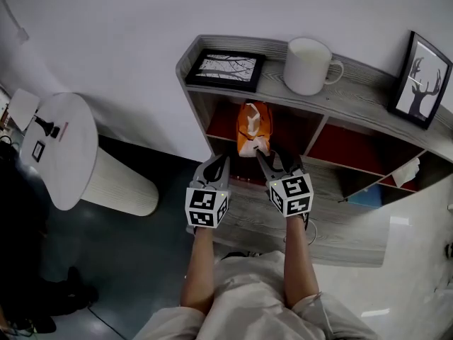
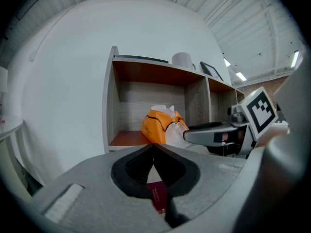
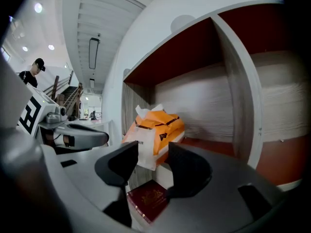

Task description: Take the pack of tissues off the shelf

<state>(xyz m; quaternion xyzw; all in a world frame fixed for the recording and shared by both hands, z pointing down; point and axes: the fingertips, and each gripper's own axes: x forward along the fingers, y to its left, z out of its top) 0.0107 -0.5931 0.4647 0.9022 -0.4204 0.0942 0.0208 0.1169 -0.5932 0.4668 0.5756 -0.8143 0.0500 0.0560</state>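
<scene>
The pack of tissues is orange with white paper poking from its top, and it stands in the upper left compartment of the grey shelf. My right gripper is just in front of it and open; in the right gripper view the pack's white lower end shows in the gap, and the pads do not press on it. My left gripper hangs beside it to the left, shut and empty, with the pack ahead of it to the right.
On the shelf top stand a black picture frame, a white mug and a deer picture. A dark red booklet lies on the board below the jaws. A white round table stands at the left.
</scene>
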